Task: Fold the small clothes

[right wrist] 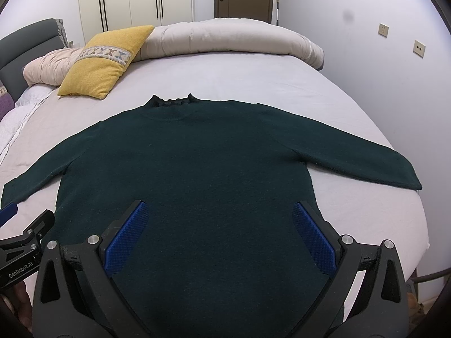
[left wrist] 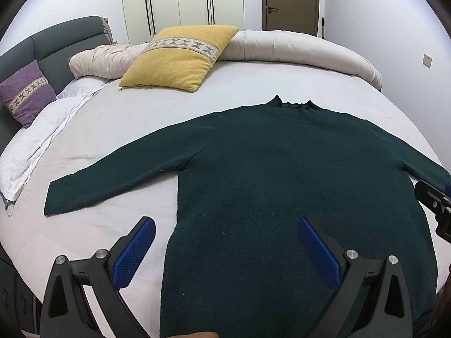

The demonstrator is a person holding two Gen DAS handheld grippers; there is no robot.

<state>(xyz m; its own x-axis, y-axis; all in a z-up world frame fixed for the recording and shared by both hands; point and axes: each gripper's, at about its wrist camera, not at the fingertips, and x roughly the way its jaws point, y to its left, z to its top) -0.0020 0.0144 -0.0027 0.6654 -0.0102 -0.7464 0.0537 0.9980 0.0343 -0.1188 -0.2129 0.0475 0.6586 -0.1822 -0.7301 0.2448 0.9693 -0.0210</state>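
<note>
A dark green sweater [left wrist: 282,174] lies flat on the bed, collar away from me, both sleeves spread out to the sides; it also shows in the right wrist view [right wrist: 203,163]. My left gripper [left wrist: 225,225] is open and empty above the sweater's lower left edge, its left finger over the sheet. My right gripper [right wrist: 220,211] is open and empty above the sweater's lower body. The right gripper's body shows at the right edge of the left wrist view [left wrist: 437,205], and the left gripper's body at the left edge of the right wrist view [right wrist: 25,242].
The bed sheet [left wrist: 146,118] is pale grey. A yellow cushion [left wrist: 180,56] and a rolled duvet [left wrist: 296,48] lie at the far side. A purple cushion [left wrist: 25,93] leans on the dark headboard [left wrist: 56,48] at left. Wardrobe and door stand behind.
</note>
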